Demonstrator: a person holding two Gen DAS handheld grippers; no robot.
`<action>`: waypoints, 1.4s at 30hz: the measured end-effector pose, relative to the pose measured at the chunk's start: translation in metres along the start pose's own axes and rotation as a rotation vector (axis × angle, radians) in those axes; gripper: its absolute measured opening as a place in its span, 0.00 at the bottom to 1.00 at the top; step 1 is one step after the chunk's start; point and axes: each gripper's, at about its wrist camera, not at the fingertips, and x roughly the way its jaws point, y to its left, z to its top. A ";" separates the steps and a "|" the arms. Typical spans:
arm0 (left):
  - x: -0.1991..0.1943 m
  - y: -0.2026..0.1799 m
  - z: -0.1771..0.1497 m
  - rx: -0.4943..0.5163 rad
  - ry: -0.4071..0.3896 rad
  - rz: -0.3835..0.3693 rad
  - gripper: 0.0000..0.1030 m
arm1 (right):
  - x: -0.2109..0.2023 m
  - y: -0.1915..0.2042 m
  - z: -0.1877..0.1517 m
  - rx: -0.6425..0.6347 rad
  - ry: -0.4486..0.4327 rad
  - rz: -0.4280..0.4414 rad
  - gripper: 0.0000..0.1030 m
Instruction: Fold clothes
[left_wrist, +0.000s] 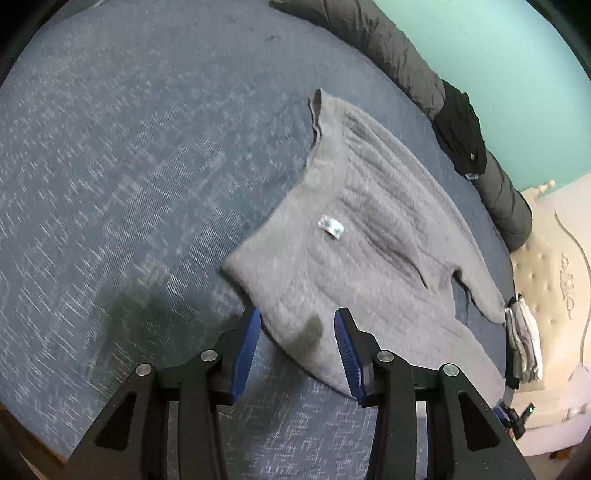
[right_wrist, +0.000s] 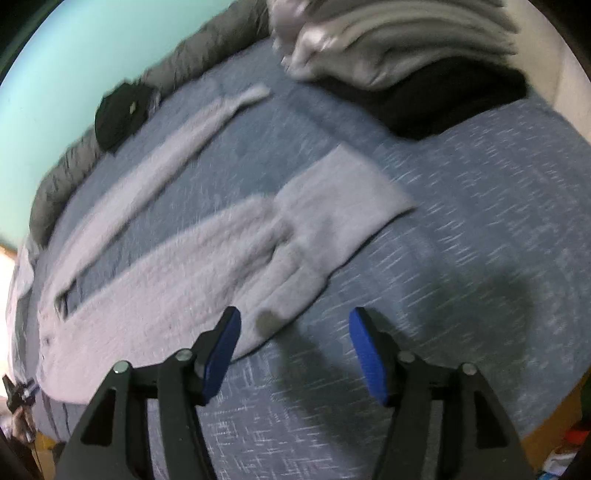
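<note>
A grey knit sweater (left_wrist: 369, 236) lies spread flat on the blue bed cover (left_wrist: 129, 166), with a small white label (left_wrist: 331, 226) showing near its middle. My left gripper (left_wrist: 297, 317) is open and empty, hovering just above the sweater's near edge. In the right wrist view the same sweater (right_wrist: 184, 258) lies with one sleeve (right_wrist: 177, 147) stretched out and another sleeve or cuff end (right_wrist: 340, 192) folded across. My right gripper (right_wrist: 295, 321) is open and empty, above the sweater's near corner.
A dark grey rolled duvet (left_wrist: 406, 55) runs along the bed's far edge by the teal wall, with a black garment (left_wrist: 461, 129) on it. A stack of folded clothes (right_wrist: 399, 48) sits at the bed's end. A cream padded headboard (left_wrist: 554, 277) stands at right.
</note>
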 end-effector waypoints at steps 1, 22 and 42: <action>0.001 0.000 -0.003 -0.002 0.006 -0.005 0.48 | 0.002 0.003 -0.001 -0.015 0.002 -0.002 0.61; 0.021 0.001 -0.015 -0.028 0.013 -0.017 0.40 | 0.010 -0.004 0.001 0.133 -0.015 0.090 0.62; 0.009 -0.018 0.003 -0.005 -0.053 -0.029 0.03 | -0.003 0.024 0.016 0.026 -0.078 0.118 0.07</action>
